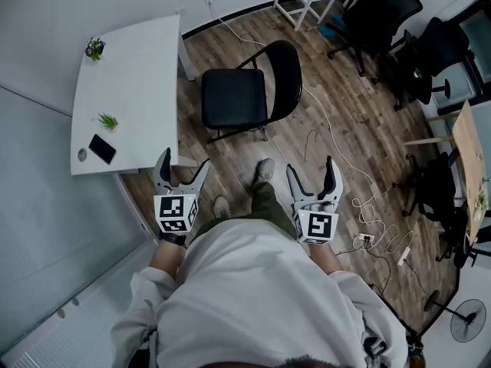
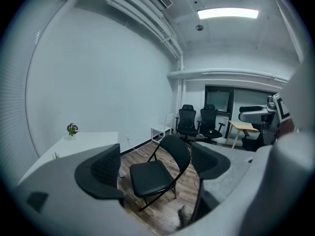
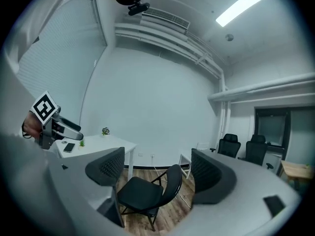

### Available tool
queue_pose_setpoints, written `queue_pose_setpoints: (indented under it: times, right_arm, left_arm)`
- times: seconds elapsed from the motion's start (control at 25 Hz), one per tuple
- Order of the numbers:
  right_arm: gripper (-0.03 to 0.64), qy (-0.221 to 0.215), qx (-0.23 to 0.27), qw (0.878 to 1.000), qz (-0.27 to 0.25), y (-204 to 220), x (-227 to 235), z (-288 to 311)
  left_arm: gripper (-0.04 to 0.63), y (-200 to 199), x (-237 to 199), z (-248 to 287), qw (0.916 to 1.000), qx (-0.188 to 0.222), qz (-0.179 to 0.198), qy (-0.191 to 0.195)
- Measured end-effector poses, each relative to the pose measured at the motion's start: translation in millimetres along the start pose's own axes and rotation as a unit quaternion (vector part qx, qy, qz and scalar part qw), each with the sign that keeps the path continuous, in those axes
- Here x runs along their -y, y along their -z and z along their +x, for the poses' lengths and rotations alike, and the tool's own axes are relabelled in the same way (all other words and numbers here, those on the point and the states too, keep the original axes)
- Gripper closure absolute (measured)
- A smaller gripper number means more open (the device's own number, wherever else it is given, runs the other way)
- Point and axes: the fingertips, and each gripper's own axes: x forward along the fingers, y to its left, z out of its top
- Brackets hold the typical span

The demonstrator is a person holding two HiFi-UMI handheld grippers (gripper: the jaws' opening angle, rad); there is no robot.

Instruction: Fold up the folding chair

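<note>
Closest in, held low before the body: the left gripper (image 1: 184, 161) and the right gripper (image 1: 311, 165), both with jaws spread wide and holding nothing, only the distant chair framed in the gap in each gripper view. Just past them, two shoes on the wooden floor (image 1: 307, 133), toes toward the work. Judged as the approach step: no contact made yet, nothing of the fold begun. Farther ahead, well apart from both grippers: the folding chair (image 1: 234, 98), standing fully open on the floor just beside the right edge of the white tabletop (image 1: 130, 67). Black padded seat level, rounded black backrest upright on the side away from the tabletop, thin dark metal legs crossed beneath. Probably light, and apt to skid on the boards if pushed. Next move, by this reading: step in, close one pair of jaws on the backrest's top edge to steady the frame, then lift the seat's front edge with the other to swing it up against the back. Beyond the chair, a loose white cable (image 1: 328, 125) trailing across the floor, then black office chairs (image 1: 380, 14) at the far end.
</note>
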Motion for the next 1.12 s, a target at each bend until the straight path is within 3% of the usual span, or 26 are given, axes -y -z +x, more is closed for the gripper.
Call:
queue_pose_setpoints:
  times: [0.64,0.8,1.12]
  right_arm:
    - [0.195,-0.057,0.01,0.998,0.015,12.0,160.8,188.3]
    - [0.195,-0.063,-0.002,0.998,0.022,14.6,179.8,217.8]
    - [0.195,-0.058,-0.027,0.998,0.021,19.2,177.4,274.9]
  left_arm:
    - [0.143,-48.9,10.9,190.1,0.9955,-0.031,-0.04,-0.08]
    - [0.143,-42.0,10.4,215.7,0.9942,-0.059,-0.052,-0.073]
    - [0.143,-14.9,-36.6,264.2,0.9902,-0.104,-0.074,-0.056]
